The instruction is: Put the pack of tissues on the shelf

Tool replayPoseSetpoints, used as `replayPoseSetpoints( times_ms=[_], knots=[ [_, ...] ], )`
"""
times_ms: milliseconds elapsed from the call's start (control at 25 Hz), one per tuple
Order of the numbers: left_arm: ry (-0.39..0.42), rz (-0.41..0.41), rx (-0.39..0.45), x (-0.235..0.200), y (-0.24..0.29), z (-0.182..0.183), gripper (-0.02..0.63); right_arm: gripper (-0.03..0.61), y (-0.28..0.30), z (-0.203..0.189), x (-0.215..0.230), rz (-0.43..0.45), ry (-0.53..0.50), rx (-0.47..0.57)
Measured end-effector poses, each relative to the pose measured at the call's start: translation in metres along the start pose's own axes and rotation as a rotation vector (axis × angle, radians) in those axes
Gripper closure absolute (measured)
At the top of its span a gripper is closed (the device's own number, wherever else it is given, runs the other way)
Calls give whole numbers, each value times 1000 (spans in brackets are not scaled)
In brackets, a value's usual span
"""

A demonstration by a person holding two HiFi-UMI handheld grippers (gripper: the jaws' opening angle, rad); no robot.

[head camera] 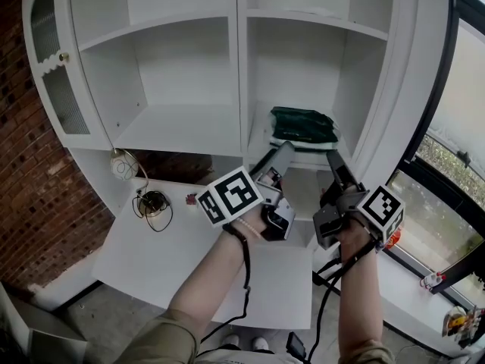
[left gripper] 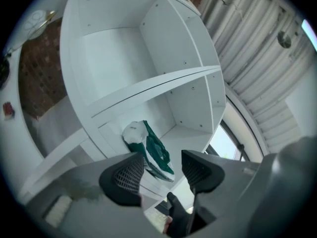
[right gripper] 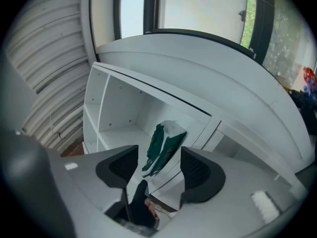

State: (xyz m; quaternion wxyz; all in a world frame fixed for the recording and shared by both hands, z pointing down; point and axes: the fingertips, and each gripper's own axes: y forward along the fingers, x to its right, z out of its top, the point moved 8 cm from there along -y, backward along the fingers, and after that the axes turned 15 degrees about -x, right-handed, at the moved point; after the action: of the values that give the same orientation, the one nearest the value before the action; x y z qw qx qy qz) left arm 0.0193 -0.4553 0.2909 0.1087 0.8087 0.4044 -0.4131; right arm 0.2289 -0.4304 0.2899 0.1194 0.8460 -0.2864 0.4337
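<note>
Head view: pack of tissues (head camera: 303,127), green-and-white wrapper, lying flat on the shelf (head camera: 259,127) in the right compartment of the white cabinet (head camera: 424,67); wrapper print too small to read. Left gripper (left gripper: 162,173) and right gripper (right gripper: 158,170): jaws wide apart, empty, near the pack without touching it.

Pack of tissues (head camera: 304,126) on the lower right shelf (head camera: 260,123), left gripper (head camera: 282,156) and right gripper (head camera: 334,161) just before it.
</note>
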Motion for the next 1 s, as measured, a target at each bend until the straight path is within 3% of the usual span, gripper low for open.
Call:
replayPoseSetpoints(
  times_ms=[400, 560, 720, 1000],
  knots=[
    [536, 214, -142, 20, -32, -17, 362, 307, -24, -30, -25, -130, -394, -49],
    [625, 243, -195, 24, -47, -29, 361, 307, -36, -52, -28, -208, -522, -82],
    [712, 292, -196, 24, -61, -38, 362, 307, -46, -71, -29, -265, -623, -109],
    [728, 330, -227, 15, -82, -55, 362, 308, -60, -99, -25, -318, -702, -149]
  ],
)
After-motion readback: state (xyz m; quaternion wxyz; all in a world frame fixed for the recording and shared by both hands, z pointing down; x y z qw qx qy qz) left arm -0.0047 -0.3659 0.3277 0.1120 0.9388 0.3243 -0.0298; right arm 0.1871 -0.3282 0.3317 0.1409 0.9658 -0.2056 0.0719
